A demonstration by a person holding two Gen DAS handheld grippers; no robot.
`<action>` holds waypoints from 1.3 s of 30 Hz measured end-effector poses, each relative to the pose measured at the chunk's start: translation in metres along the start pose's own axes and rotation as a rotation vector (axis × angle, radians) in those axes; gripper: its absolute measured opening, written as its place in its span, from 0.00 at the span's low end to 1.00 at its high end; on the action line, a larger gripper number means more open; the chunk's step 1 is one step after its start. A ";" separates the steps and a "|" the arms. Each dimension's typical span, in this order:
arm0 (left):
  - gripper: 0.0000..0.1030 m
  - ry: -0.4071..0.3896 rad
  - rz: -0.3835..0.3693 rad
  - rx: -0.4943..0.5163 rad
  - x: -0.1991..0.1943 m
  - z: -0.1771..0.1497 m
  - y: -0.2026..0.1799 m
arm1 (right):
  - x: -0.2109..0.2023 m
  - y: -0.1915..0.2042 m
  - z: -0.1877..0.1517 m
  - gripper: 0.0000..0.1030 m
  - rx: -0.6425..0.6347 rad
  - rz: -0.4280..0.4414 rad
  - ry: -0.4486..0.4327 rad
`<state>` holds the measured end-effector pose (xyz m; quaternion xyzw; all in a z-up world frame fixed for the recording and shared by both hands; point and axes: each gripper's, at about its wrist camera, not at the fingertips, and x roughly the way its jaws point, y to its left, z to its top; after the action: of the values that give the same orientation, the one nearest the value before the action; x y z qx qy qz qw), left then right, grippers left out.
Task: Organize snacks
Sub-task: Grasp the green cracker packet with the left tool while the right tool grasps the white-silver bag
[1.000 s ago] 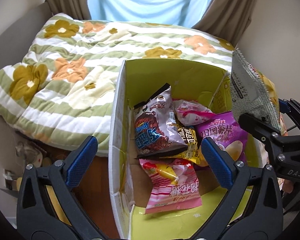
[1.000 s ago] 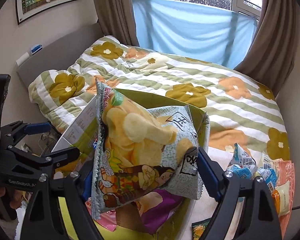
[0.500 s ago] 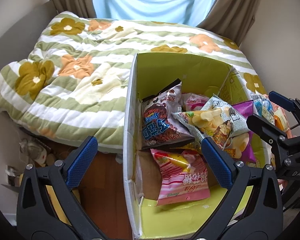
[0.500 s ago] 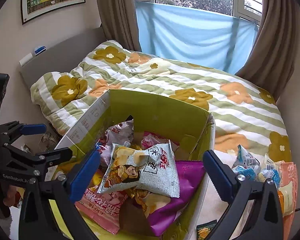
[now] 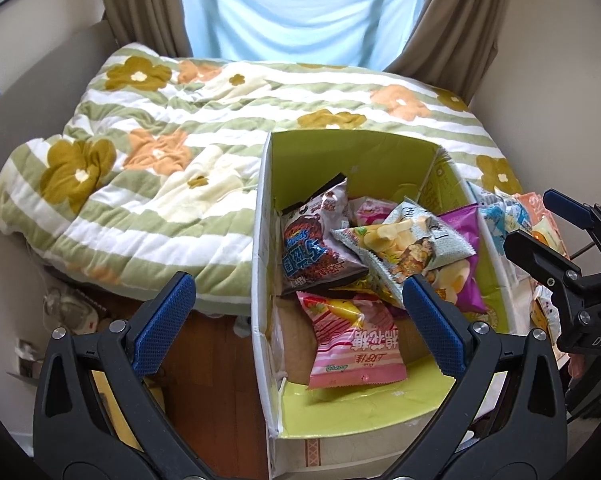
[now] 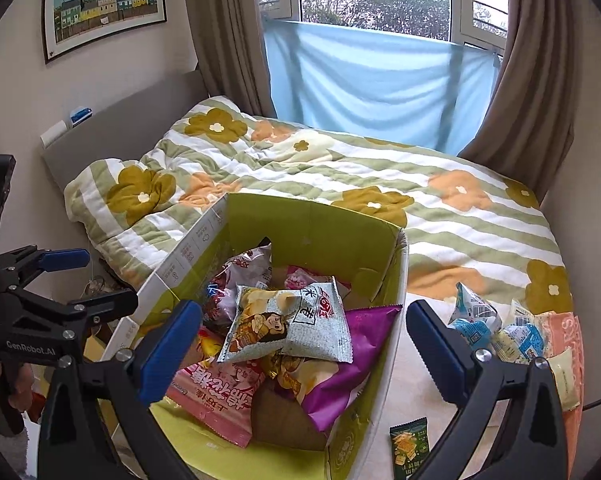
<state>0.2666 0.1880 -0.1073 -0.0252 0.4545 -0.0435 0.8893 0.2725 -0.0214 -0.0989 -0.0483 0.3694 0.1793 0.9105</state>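
Note:
A green-lined cardboard box (image 5: 352,156) (image 6: 312,216) stands at the foot of the bed and holds several snack bags. A grey chip bag (image 5: 412,244) (image 6: 288,324) lies on top of the pile, over a purple bag (image 6: 352,364), a dark bag (image 5: 312,248) and a pink bag (image 5: 356,348). My left gripper (image 5: 296,320) is open and empty above the box's near left wall. My right gripper (image 6: 300,348) is open and empty above the box. More loose snacks (image 6: 512,332) lie on the bed to the box's right.
A flowered striped quilt (image 5: 160,148) covers the bed behind and left of the box. A small green packet (image 6: 410,446) lies by the box's right corner. Wooden floor (image 5: 216,384) shows left of the box. Curtains and a window are at the back.
My right gripper opened and let go of the grey chip bag, which dropped onto the pile in the box. Both grippers have pulled back a little from the box.

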 end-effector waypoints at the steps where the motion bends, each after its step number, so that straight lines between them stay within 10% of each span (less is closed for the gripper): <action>1: 1.00 -0.009 -0.006 0.010 -0.004 0.000 -0.003 | -0.005 0.000 -0.001 0.99 0.003 -0.005 -0.005; 25: 1.00 -0.022 -0.172 0.139 -0.023 -0.032 -0.211 | -0.131 -0.149 -0.083 0.99 0.104 -0.169 -0.026; 39: 1.00 0.052 -0.052 0.006 0.027 -0.100 -0.319 | -0.121 -0.229 -0.167 0.99 0.040 -0.062 0.073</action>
<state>0.1842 -0.1322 -0.1604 -0.0333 0.4768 -0.0688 0.8757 0.1658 -0.3064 -0.1466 -0.0479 0.4043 0.1416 0.9023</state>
